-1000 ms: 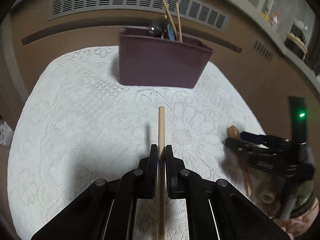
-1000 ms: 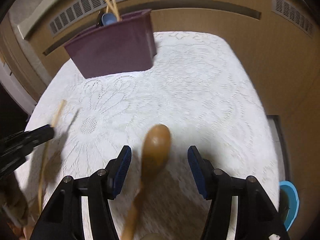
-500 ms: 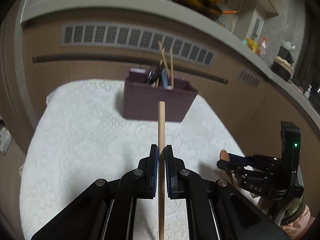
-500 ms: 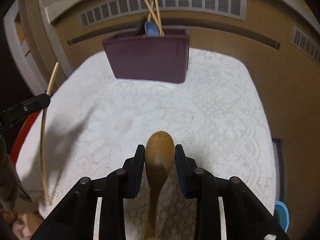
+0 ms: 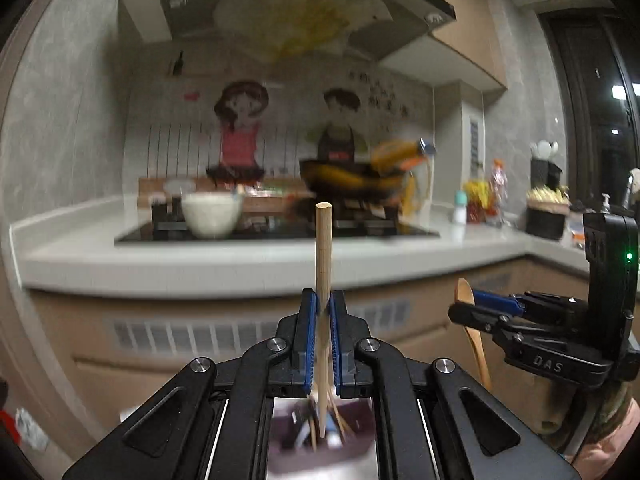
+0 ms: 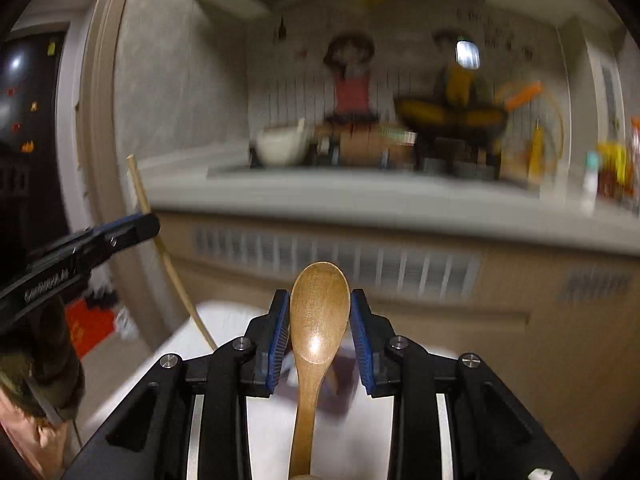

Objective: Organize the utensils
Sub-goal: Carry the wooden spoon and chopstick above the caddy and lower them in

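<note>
My left gripper (image 5: 323, 304) is shut on a wooden chopstick (image 5: 322, 248) held upright. Its lower end hangs over the purple utensil box (image 5: 324, 454), seen below between the jaws with other utensils in it. My right gripper (image 6: 320, 304) is shut on a wooden spoon (image 6: 318, 320), bowl up, handle pointing down. The purple box (image 6: 340, 376) shows blurred behind the spoon. The right gripper with the spoon (image 5: 466, 296) shows at the right of the left wrist view. The left gripper with the chopstick (image 6: 140, 196) shows at the left of the right wrist view.
A white lace-covered table (image 6: 224, 320) lies below. Behind stands a kitchen counter (image 5: 200, 264) with a white bowl (image 5: 210, 214), a dark wok (image 5: 352, 184) and bottles. A vented cabinet front (image 6: 340, 256) runs below the counter.
Both grippers rose and tilted up, so the views now face the kitchen counter. The left gripper brought the chopstick over the purple box. The right gripper closed on the spoon and lifted it.
</note>
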Demonstrator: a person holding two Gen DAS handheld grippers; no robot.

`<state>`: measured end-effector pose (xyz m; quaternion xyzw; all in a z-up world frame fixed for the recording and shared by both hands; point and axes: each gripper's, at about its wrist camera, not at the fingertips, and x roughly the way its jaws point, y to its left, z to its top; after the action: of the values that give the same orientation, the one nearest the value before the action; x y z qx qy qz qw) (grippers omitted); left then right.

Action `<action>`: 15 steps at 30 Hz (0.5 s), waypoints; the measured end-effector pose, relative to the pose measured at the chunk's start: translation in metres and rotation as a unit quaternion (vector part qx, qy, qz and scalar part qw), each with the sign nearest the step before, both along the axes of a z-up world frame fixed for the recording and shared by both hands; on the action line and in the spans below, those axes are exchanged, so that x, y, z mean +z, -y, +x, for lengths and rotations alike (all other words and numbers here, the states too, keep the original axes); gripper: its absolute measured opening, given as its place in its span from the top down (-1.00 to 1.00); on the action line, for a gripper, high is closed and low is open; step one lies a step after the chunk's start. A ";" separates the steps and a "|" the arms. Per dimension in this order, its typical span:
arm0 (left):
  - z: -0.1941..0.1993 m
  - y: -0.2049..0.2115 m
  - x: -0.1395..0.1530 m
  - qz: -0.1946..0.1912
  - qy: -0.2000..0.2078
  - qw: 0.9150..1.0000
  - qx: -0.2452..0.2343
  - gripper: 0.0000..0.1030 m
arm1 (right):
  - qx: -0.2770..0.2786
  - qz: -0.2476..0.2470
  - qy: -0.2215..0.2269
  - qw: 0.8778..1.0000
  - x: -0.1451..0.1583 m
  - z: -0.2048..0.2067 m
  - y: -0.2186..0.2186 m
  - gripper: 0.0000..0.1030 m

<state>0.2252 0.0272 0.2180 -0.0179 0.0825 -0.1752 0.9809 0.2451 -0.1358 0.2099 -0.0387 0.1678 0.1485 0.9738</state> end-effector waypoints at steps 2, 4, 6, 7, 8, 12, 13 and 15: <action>0.019 -0.003 0.008 -0.003 0.000 1.000 0.002 0.86 | -0.006 0.006 0.018 1.000 0.012 0.022 -0.002 0.44; 0.036 -0.006 0.011 -0.005 -0.003 1.000 0.004 0.86 | -0.011 0.016 0.025 0.999 0.016 0.042 -0.004 0.44; 0.052 -0.010 0.007 -0.005 -0.012 1.000 0.004 0.86 | -0.012 0.020 0.031 0.999 0.013 0.058 -0.007 0.44; 0.056 -0.010 0.004 -0.007 -0.017 1.000 0.003 0.86 | -0.013 0.022 0.033 0.999 0.008 0.067 -0.009 0.44; 0.061 -0.012 -0.001 -0.007 -0.024 1.000 0.002 0.86 | -0.012 0.024 0.033 0.999 0.001 0.076 -0.012 0.44; 0.086 -0.015 -0.031 -0.005 -0.058 0.998 -0.002 0.86 | -0.003 0.023 0.025 0.999 -0.033 0.097 -0.023 0.44; 0.089 -0.015 -0.039 -0.005 -0.063 0.998 -0.001 0.86 | -0.001 0.019 0.024 1.000 -0.042 0.100 -0.026 0.44; 0.103 -0.017 -0.057 -0.006 -0.082 0.997 0.000 0.86 | 0.000 0.008 0.021 1.000 -0.062 0.105 -0.034 0.44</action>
<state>0.3279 0.0437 0.1614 -0.0383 0.1619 -0.1738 0.9706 0.3505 -0.1022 0.1475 -0.0338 0.1460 0.1490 0.9774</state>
